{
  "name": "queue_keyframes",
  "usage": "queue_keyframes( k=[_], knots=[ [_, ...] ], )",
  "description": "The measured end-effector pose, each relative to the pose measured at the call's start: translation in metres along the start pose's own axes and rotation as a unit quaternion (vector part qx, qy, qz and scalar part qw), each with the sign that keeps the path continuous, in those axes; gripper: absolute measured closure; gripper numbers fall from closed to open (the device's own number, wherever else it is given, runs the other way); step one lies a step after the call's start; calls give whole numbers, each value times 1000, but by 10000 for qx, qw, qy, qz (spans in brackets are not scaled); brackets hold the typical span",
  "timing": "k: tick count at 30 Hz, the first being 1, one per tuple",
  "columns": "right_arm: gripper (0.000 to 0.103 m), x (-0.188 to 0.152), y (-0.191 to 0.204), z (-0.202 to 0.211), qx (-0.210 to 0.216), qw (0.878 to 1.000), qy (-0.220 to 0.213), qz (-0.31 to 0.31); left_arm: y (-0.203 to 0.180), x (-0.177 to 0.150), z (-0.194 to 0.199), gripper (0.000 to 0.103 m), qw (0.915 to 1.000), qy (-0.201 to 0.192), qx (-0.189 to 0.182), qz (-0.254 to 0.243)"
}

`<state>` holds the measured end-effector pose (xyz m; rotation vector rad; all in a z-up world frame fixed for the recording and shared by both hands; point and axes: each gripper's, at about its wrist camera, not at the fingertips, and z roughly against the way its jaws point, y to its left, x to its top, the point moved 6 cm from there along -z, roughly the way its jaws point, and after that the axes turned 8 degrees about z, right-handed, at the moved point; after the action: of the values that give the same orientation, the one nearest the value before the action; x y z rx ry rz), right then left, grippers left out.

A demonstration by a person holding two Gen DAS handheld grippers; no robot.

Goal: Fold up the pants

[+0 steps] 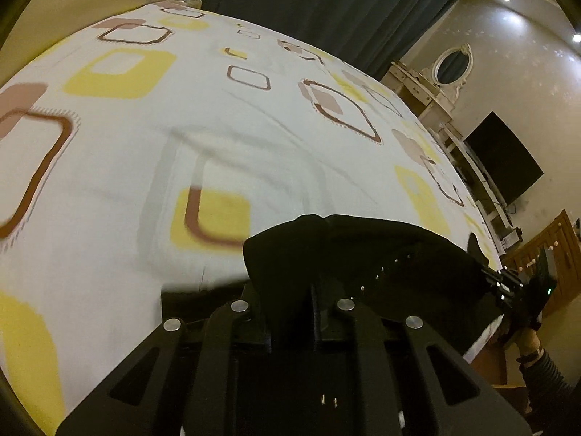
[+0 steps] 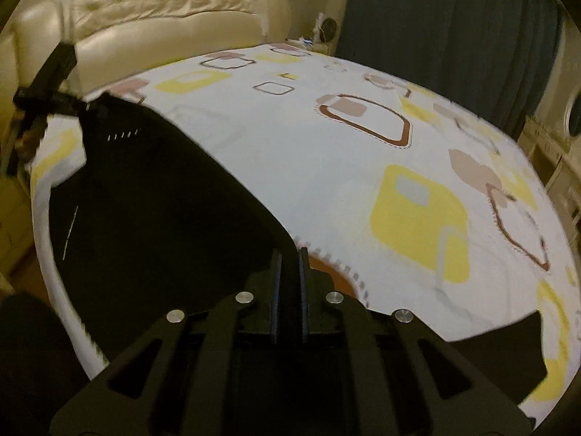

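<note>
Pants [image 2: 145,210], black ones, are stretched between both grippers above the bed [image 2: 326,167], which has that white sheet with yellow and brown squares. Left gripper [image 1: 314,287] has its jaws clamped on a bunched bit of the fabric, right gripper [image 2: 289,254] has its jaws pinched tight on another edge. Cloth hangs in a taut sheet between them. Cream headboard [image 2: 163,11] and dark curtain [image 1: 345,7] sit behind; motion blur everywhere.
</note>
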<state>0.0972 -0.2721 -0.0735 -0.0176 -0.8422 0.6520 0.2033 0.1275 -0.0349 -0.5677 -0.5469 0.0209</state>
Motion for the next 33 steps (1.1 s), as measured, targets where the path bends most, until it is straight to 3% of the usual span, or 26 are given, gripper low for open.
queue_keyframes(
  k=[8,11,13,17,20,21,23,25,33],
  knots=[
    [95,-50,52,5,-44,9989,345,316,23,-61,12,88,9984,107,-52,548],
    [94,-69,61,0,-22,9977,584,330,31,-76,13,83,9972,185,-64,716],
    [89,-79,65,-1,13,9971,727,241,35,-87,17,68,9960,259,-115,852],
    [72,-91,60,16,204,9966,714,-356,43,-107,25,50,9941,388,4,1011],
    [60,-99,55,35,498,9920,644,-965,47,-119,40,34,9903,296,-297,1325],
    [57,-101,55,40,538,9907,608,-1096,48,-123,49,27,9844,187,-585,1649],
    [45,-106,49,56,641,9832,483,-1640,48,-125,55,24,9759,52,-895,1990],
    [43,-110,40,64,903,9687,346,-2286,46,-124,58,24,9694,-91,-1030,2225],
    [43,-128,18,58,1364,9083,256,-3947,50,-133,30,24,9650,-94,-359,2596]
  ],
)
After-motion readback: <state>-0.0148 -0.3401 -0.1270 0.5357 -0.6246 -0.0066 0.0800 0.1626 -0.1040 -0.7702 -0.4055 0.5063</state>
